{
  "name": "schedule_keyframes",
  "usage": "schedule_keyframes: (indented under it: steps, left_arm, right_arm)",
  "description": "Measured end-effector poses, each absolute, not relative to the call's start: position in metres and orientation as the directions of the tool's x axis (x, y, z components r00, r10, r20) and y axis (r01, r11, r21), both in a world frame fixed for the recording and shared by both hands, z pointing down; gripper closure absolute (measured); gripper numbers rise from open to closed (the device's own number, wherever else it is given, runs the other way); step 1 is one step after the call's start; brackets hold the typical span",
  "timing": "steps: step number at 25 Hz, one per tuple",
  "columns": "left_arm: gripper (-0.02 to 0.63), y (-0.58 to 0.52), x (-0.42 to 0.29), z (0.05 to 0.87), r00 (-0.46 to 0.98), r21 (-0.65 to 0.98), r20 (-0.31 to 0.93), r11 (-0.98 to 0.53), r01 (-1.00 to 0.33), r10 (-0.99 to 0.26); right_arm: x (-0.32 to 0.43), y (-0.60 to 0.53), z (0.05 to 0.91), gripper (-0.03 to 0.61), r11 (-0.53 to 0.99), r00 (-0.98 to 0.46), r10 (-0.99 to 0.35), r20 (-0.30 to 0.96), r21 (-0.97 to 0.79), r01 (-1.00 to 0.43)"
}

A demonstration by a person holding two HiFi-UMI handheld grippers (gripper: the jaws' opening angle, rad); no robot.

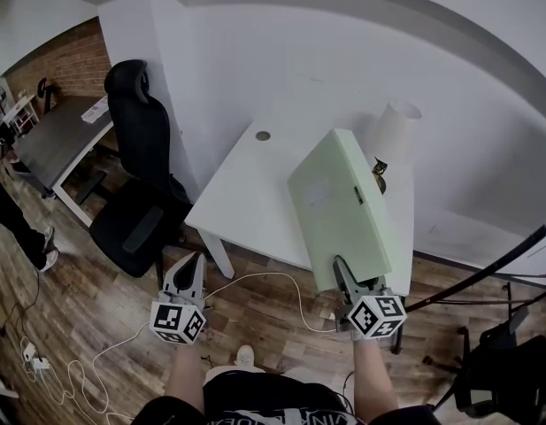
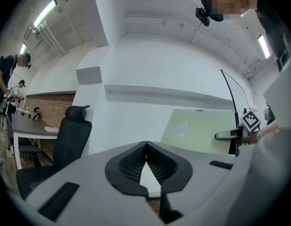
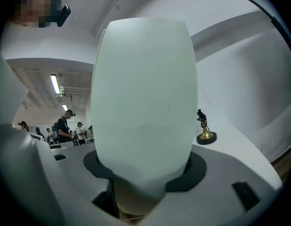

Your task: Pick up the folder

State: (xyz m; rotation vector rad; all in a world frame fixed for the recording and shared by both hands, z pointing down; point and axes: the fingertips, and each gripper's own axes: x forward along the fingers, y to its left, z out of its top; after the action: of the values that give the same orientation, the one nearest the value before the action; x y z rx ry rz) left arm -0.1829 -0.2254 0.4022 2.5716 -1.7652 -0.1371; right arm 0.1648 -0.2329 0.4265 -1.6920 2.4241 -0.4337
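The right gripper (image 1: 347,273) is clamped on the near edge of a pale green folder (image 1: 339,206) — tilted above the white table's (image 1: 255,193) near right corner, seemingly lifted clear. The left gripper (image 1: 191,271) hangs off the near left corner — jaws closed, empty.

Both forearms (image 1: 186,374) reach out low, side by side: the left tongs (image 1: 194,261) point level, jaws pressed together on nothing, while the right tongs (image 1: 343,273), level too, have jaws spread wide and clamped on the folder (image 1: 339,206) at its near edge.
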Motion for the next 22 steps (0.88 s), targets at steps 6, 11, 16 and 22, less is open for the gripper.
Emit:
schedule_keyframes:
  steps: [6,11,16,22]
  left_arm:
    - [0.6,-0.2318,-0.183,0.4029,0.364,0.063,-0.053,-0.367,-0.928,-0.93]
    - [0.6,-0.2332,-0.1827,0.4027,0.371,0.06,-0.05,-0.374,-0.925,-0.927]
    - [0.6,-0.2338,-0.1838,0.404,0.377,0.058,-0.043,-0.379,-0.924,-0.925]
    - [0.601,-0.2334,-0.1872,0.4035,0.376,0.055,-0.042,-0.378,-0.924,-0.926]
  right_arm:
    - [0.165,-0.2367,0.4268,0.29,0.312,-0.342,-0.939,0.039,-0.319,-0.895]
    - [0.1647,-0.2378,0.4273,0.29,0.306,-0.336,-0.941,0.042,-0.318,-0.897]
    - [0.1622,-0.2382,0.4277,0.29,0.305,-0.334,-0.941,0.044,-0.316,-0.899]
    - [0.1591,-0.239,0.4275,0.29,0.309,-0.339,-0.94,0.045,-0.312,-0.898]
